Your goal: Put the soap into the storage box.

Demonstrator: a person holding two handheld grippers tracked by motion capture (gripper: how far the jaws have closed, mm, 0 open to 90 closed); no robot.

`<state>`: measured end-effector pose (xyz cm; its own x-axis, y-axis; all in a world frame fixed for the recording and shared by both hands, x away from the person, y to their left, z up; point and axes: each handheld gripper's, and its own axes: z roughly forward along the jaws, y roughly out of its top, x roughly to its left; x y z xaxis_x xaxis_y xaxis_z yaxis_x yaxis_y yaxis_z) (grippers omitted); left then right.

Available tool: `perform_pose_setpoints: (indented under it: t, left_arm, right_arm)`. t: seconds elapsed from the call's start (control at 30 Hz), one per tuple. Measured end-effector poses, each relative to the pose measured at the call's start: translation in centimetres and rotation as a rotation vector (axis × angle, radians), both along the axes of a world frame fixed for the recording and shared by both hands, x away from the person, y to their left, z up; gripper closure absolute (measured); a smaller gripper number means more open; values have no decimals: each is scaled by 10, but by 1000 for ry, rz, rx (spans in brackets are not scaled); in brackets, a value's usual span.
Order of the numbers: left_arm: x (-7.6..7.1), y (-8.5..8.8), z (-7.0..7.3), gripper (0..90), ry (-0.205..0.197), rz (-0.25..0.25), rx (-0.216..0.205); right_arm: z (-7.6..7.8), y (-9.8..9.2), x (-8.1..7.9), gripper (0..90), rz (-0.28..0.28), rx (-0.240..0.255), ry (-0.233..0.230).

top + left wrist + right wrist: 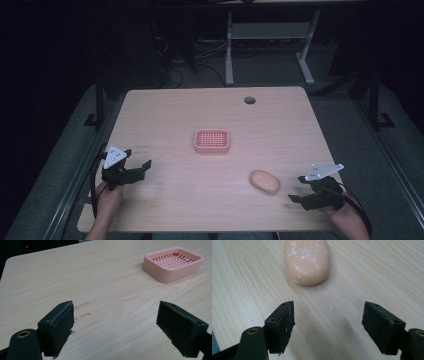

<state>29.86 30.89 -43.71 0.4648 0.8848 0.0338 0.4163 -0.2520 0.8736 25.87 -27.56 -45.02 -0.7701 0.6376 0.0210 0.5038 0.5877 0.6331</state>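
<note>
High view, left gripper point(141, 166): at about 8 o'clock on the table point(165, 107), held in the person's left hand point(109, 196); jaws spread wide, nothing between them, pointing toward 2 o'clock.
Left gripper view, jaws: released, a broad gap of bare wood between the two black pads point(63, 322); they hold nothing and touch nothing.
Left gripper view, ahead: pink soap dish point(172, 263) lies at 1 o'clock from the jaws, well apart; its slatted grid insert shows inside, nothing lying in it.
Left gripper view, detail: faint scuff marks point(82, 310) on the wood just beyond the left pad, too small to make out from above.
High view, centre: soap dish point(212, 140) sits near the middle of the table; a round cable hole point(249, 100) lies at 12 to 1 o'clock near the far edge.
High view, soap: peach bar of soap point(265, 181) at about 5 o'clock on the table, between dish and right gripper point(301, 189), apart from both.
High view, right gripper: at 4 to 5 o'clock, in the right hand point(347, 220), jaws pointing toward 9 o'clock at the soap.
Right gripper view, jaws: released, wide apart, grasping nothing.
Right gripper view, soap: the bar point(307, 261) lies at 11 to 12 o'clock, near but untouched; nothing stands between. White streaks mark its top, unseen from above.
</note>
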Motion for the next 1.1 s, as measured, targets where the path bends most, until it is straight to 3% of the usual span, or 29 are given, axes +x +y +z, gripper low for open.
perform_pose_setpoints:
  t: [0.53,1.1]
  left_arm:
    - [-1,-1,0,142,-1,-2,-5]
    - [0,0,0,142,3,-4,-5]
  right_arm:
    - [12,24,14,256,65,-36,39]
    - [31,62,35,256,152,-128,62]
